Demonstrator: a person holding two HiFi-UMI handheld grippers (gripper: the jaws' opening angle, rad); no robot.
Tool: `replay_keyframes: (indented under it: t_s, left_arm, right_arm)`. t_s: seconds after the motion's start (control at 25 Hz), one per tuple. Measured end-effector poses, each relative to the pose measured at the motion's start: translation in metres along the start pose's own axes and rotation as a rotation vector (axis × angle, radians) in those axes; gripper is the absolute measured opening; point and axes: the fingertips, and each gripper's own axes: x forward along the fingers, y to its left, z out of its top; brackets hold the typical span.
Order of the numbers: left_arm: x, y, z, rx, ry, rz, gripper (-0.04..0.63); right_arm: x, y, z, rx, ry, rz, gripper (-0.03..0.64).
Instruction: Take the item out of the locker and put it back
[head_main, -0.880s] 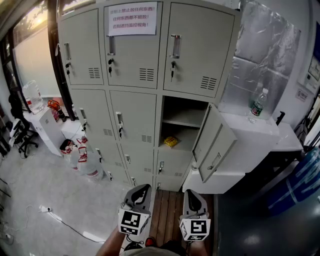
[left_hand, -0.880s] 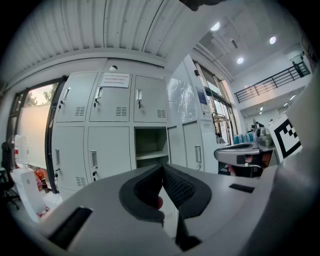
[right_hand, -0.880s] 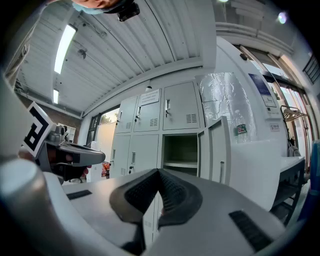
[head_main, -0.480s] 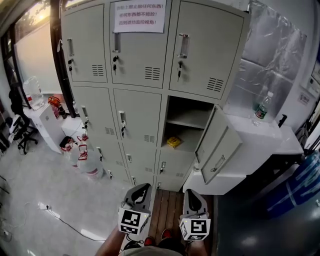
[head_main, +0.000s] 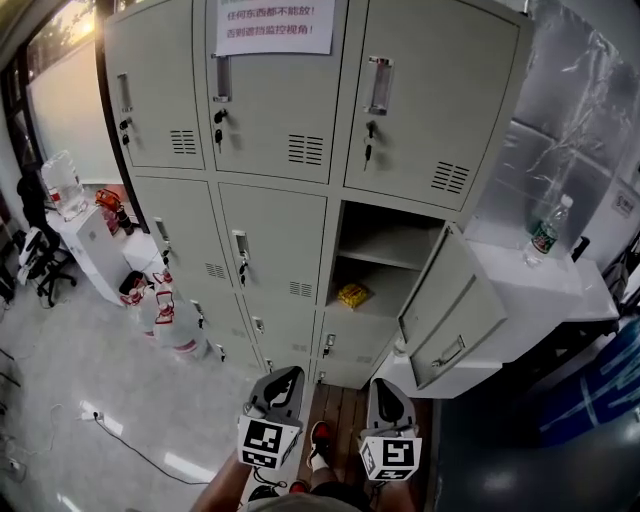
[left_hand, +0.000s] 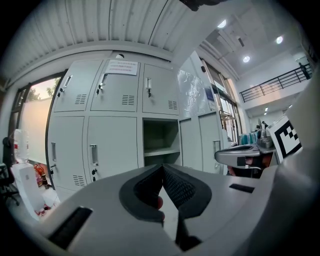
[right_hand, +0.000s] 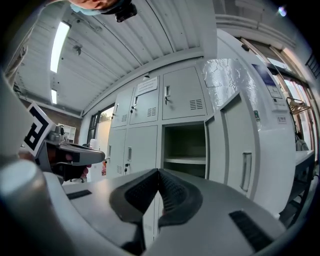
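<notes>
Grey locker bank (head_main: 275, 235) ahead, paper notice (head_main: 270, 25) on top door. One middle-row compartment (head_main: 385, 245) open, door (head_main: 455, 320) swung right. Small yellow item (head_main: 353, 294) lies on compartment floor, below inner shelf. Left gripper (head_main: 289, 374) and right gripper (head_main: 383, 386) low in head view, side by side, well apart from lockers. Fingers of both pinched together, nothing between. Water bottle (head_main: 547, 230) on white cabinet at right

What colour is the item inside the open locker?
The item is yellow; the head view shows it best.
</notes>
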Motion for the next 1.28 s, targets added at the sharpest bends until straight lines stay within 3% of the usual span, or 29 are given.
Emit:
replay_keyframes:
  t_s: [0.64,1.28]
  left_arm:
    - [0.164,0.061,-0.030,-0.045,0.123,0.015,0.023]
    - [0.228,0.084,-0.090,-0.078,0.247,0.015,0.023]
  right_arm:
    - [0.173,-0.063,-0.041,0.041,0.111,0.045,0.017]
    - [0.250,-0.077,-0.124,0.101,0.259,0.086,0.018]
